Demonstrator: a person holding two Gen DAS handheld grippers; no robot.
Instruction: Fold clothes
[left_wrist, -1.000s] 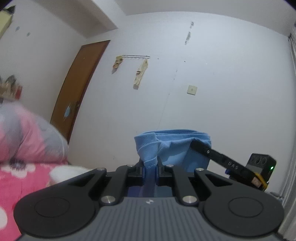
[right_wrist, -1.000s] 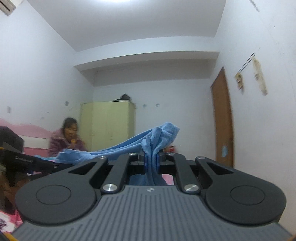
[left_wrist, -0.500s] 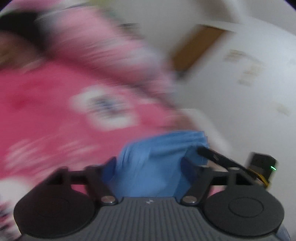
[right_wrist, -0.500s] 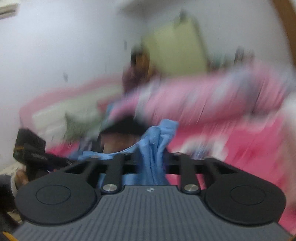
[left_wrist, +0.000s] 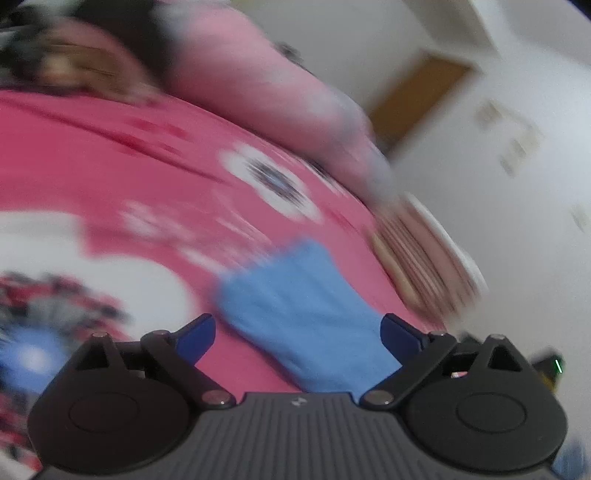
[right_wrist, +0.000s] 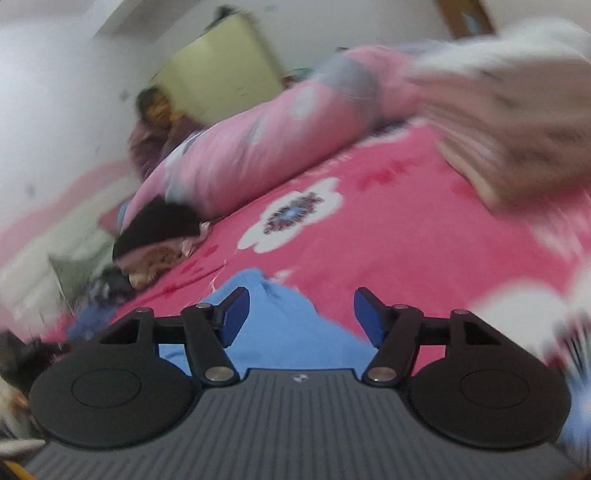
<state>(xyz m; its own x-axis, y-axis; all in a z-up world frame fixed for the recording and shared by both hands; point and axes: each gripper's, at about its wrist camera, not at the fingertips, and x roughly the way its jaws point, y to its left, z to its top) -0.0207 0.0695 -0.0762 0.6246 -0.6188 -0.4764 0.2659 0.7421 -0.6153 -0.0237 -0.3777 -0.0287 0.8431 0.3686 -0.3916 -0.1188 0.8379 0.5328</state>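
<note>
While the left wrist view is smeared by motion, its main parts can be made out. The left gripper has its jaws spread wide and opening, with the blue pads standing clear on either side. Between them lies the blue garment, a soft strip of cloth that runs from under the gripper body out across the pink bedspread; neither pad presses on it. The bedspread carries white flower prints, and a rolled pink quilt lies along its far side. A pale striped bundle sits at the bed's edge to the right of the garment. Beyond it are a white wall and a brown door.

From the right wrist view, the right gripper also has its jaws apart and opening. A bunched end of the blue garment rises between the pads, resting on the pink bedspread; the cloth lies close beside the left pad, and whether it touches is unclear, while the right pad stands free of it. The rolled pink quilt stretches across the bed behind. A person sits near a pale green wardrobe at the back, and another person lies at the bed's left side, dark hair showing. The pale striped bundle fills the upper right, blurred.
</note>
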